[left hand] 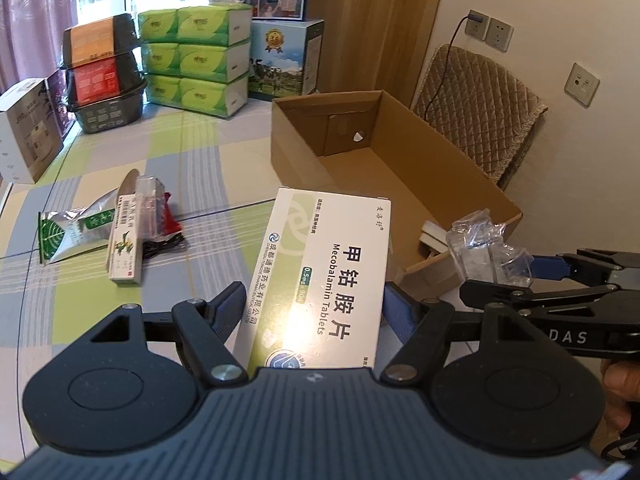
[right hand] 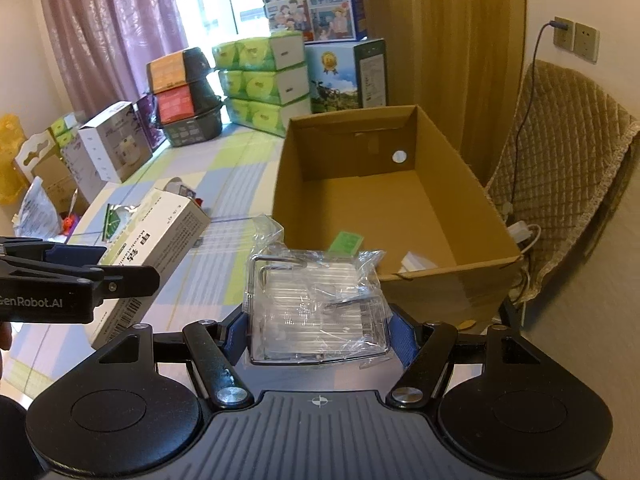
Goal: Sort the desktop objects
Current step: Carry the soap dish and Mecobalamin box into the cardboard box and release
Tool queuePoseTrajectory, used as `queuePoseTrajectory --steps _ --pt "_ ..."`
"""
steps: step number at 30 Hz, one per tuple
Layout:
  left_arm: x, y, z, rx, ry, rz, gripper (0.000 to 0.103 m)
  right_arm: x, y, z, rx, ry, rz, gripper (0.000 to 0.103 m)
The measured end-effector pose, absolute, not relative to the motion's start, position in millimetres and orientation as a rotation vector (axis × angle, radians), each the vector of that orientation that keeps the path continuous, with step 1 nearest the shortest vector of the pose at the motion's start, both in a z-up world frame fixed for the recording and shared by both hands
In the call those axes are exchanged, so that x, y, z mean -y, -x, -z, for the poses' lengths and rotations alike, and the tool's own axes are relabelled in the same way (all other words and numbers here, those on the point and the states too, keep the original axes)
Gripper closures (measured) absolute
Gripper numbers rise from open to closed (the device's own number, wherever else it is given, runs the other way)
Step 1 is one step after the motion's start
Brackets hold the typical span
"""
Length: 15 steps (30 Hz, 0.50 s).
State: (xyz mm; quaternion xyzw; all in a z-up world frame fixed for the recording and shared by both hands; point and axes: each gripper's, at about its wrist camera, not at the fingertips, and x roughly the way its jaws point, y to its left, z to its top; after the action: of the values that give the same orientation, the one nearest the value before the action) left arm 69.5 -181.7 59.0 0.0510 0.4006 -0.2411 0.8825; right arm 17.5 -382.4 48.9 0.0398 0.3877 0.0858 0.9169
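At nine o'clock a foil snack packet (left hand: 60,236), a slim ointment box (left hand: 125,242) and a black cable (left hand: 162,246) are lying on the checked tablecloth (left hand: 208,168). The left gripper (left hand: 316,304) is clamping a Mecobalamin tablet box (left hand: 324,276). At two o'clock the right gripper (right hand: 318,326) is squeezing a clear plastic-wrapped case (right hand: 316,304) before the open cardboard box (right hand: 472,196).

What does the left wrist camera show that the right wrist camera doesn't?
Only the left wrist view: the pill box's printed front and a black cable beside the small packets. Only the right wrist view: a green card inside the carton, and the clear case head-on between the right tongs. Both: the carton, tissue packs, chair.
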Motion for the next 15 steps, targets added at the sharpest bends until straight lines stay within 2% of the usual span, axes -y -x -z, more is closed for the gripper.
queuePoseTrajectory --steps 15 --pt "222 -87 -59 -0.844 -0.100 0.540 0.033 422 -37 -53 -0.776 -0.078 -0.128 0.036"
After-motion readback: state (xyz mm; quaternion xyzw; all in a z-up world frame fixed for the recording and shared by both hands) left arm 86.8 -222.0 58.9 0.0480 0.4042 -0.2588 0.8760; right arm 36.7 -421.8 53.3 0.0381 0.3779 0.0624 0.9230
